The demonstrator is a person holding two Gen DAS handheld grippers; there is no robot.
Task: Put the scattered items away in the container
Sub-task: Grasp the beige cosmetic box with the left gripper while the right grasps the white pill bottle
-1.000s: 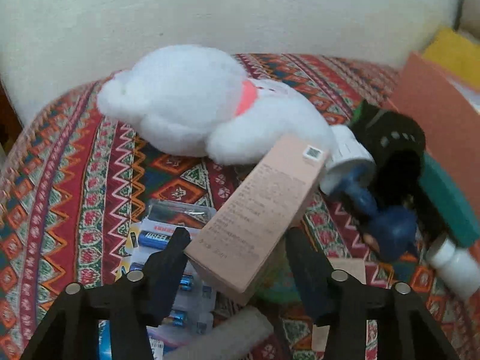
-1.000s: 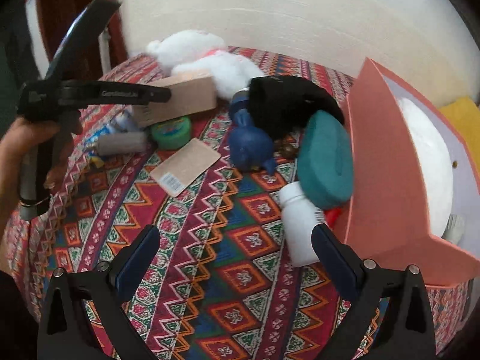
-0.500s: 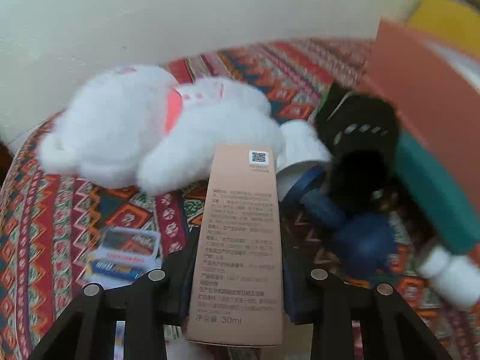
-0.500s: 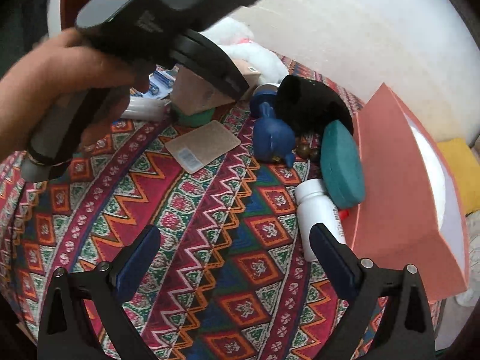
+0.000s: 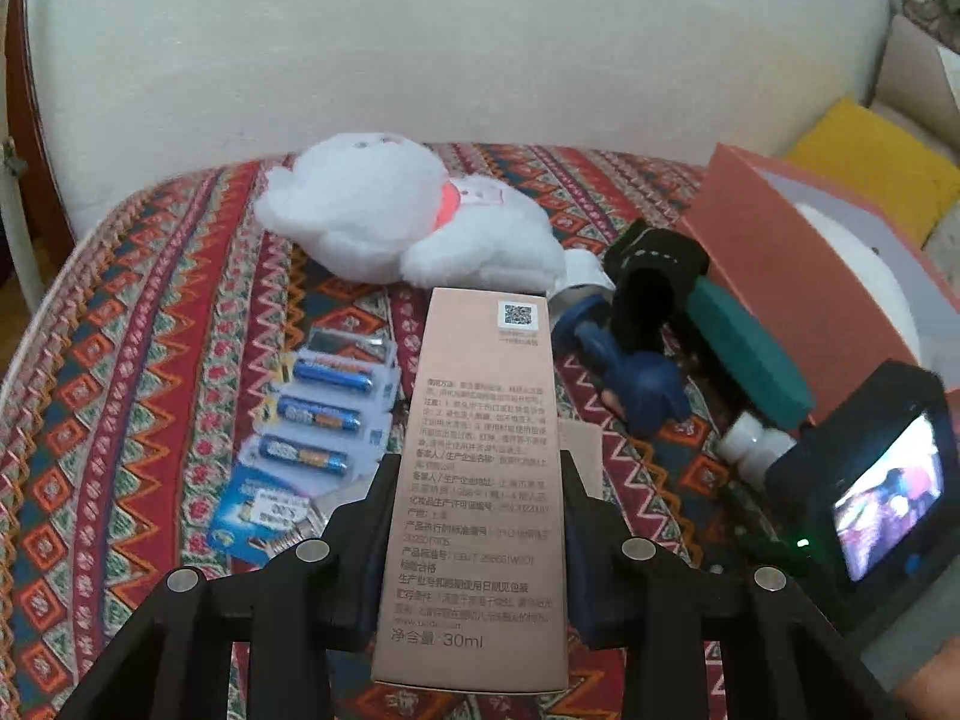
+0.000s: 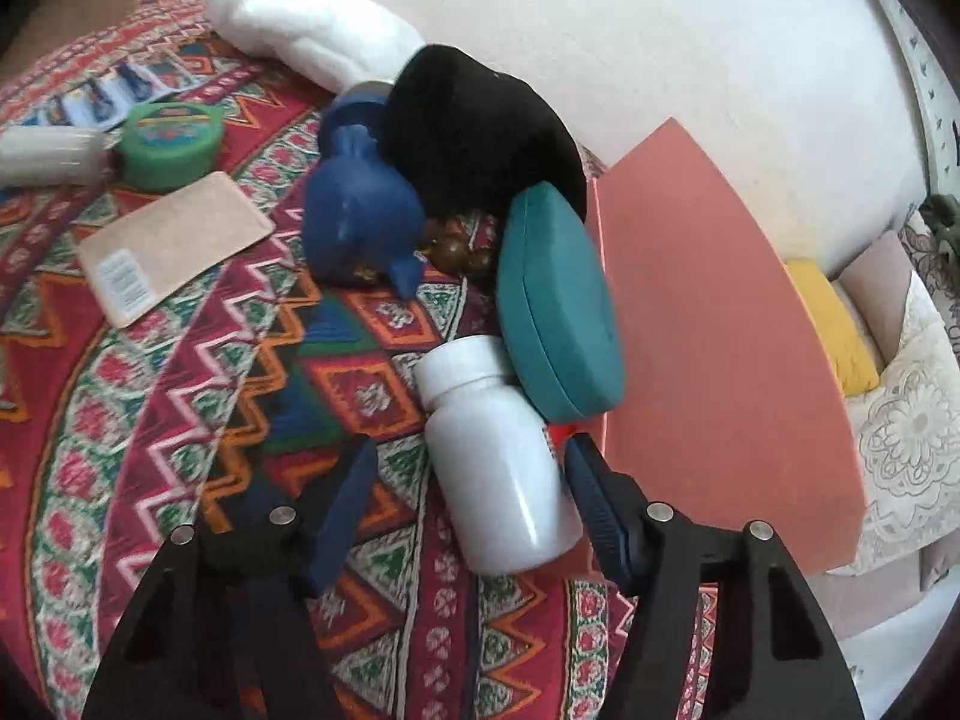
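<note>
The left gripper [image 5: 474, 492] held a long pink box [image 5: 480, 468] between its two fingers. The box was thin cardboard with flat sides, small dark writing and a square code near its far end. Its long side pointed straight away from the gripper, toward the white plush toy [image 5: 396, 210]. The box was lifted above the patterned cloth [image 5: 150, 360].

The right gripper [image 6: 468, 480] had just been closing, but its jaws were not yet tight. A white bottle [image 6: 498, 450] lay between them. The right finger [image 6: 594, 504] sat right against the bottle's side, and the left finger [image 6: 348, 498] was apart from it. The bottle was smooth, shiny plastic and round like a tube. It lay on its side on the cloth, with its cap pointing away from the gripper.

The bottle's cap end touched a teal case [image 6: 552, 300], which was oval and leaned on the pink container [image 6: 720, 330]. The container was a cardboard box with flat walls, standing at the right edge of the cloth.

Farther back were a dark blue rubbery toy [image 6: 360, 216], a soft black cloth thing [image 6: 474, 132] and some brown round beads [image 6: 456, 246]. A green round tin [image 6: 168, 144], a flat tan card [image 6: 174, 246] and a pack of blue batteries [image 5: 318, 414] lay on the left.
</note>
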